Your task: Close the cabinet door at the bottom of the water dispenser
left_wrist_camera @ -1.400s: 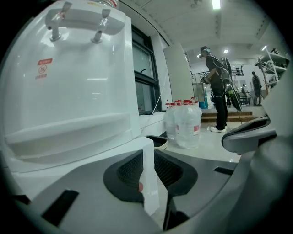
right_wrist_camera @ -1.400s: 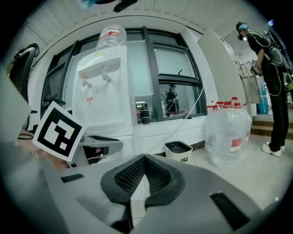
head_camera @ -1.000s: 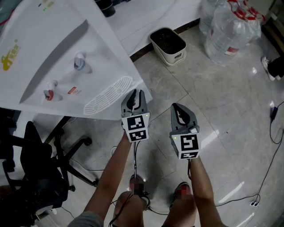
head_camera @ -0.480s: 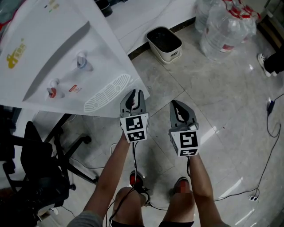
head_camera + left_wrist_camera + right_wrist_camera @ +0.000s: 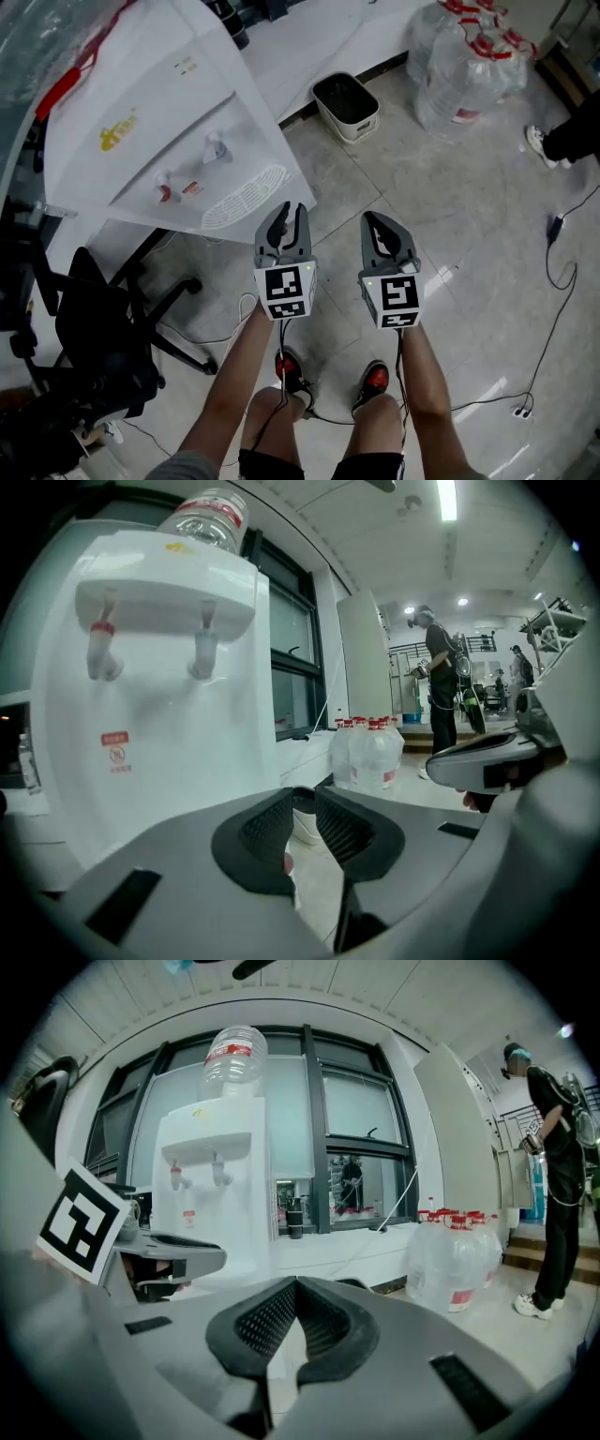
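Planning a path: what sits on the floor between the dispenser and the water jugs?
A white bin, by the wall, between dispenser and jugs, in the head view.

Holds left gripper [image 5: 289,212] and right gripper [image 5: 373,221] level, right just beside left, on outstretched forearms [image 5: 234,375], tipped slightly down. Leaves left jaws narrowly apart, empty; presses right tips together, apparently on nothing.

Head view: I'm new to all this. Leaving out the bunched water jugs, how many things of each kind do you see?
Water dispenser: 1
Taps on it: 2
Bin: 1
Office chair: 1
Grippers: 2, the left gripper and the right gripper
Total: 7
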`<state>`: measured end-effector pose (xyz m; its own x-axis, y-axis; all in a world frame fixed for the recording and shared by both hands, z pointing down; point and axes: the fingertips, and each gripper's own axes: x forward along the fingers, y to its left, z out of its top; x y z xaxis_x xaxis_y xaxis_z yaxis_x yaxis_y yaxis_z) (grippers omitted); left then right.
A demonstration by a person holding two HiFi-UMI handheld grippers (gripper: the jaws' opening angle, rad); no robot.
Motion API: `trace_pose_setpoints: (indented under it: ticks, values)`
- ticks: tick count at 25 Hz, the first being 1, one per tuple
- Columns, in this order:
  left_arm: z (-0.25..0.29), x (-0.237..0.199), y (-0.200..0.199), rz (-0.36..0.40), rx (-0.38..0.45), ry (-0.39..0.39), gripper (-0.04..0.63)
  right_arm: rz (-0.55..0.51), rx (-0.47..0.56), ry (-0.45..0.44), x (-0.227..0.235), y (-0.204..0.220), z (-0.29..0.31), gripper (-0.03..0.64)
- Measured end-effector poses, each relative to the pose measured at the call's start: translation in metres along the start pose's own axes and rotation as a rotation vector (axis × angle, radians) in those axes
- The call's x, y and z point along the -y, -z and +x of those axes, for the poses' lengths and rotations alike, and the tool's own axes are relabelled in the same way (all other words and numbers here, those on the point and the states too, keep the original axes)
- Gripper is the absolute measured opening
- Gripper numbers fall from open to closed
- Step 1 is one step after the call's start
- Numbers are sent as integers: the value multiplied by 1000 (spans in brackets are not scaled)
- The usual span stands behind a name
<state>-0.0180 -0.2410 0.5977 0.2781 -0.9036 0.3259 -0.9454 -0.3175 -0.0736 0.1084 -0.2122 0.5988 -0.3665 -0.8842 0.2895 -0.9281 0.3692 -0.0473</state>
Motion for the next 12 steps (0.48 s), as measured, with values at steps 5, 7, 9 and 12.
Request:
trace_pose_setpoints:
  ticks: [5, 7, 9, 12]
  values:
    - [-38, 1, -50, 9, 12, 3, 92, 0, 12, -9, -8, -54, -24, 17]
    - [-54, 0, -69, 7, 12, -2, 92, -4, 18, -15, -13, -75, -33, 17]
    - [-70, 0, -89, 4, 10, -5, 92, -8, 18, -25, -20, -95, -43, 17]
    - [-97, -2, -119, 1, 6, -11, 92, -11, 22, -40, -31, -129, -59, 17]
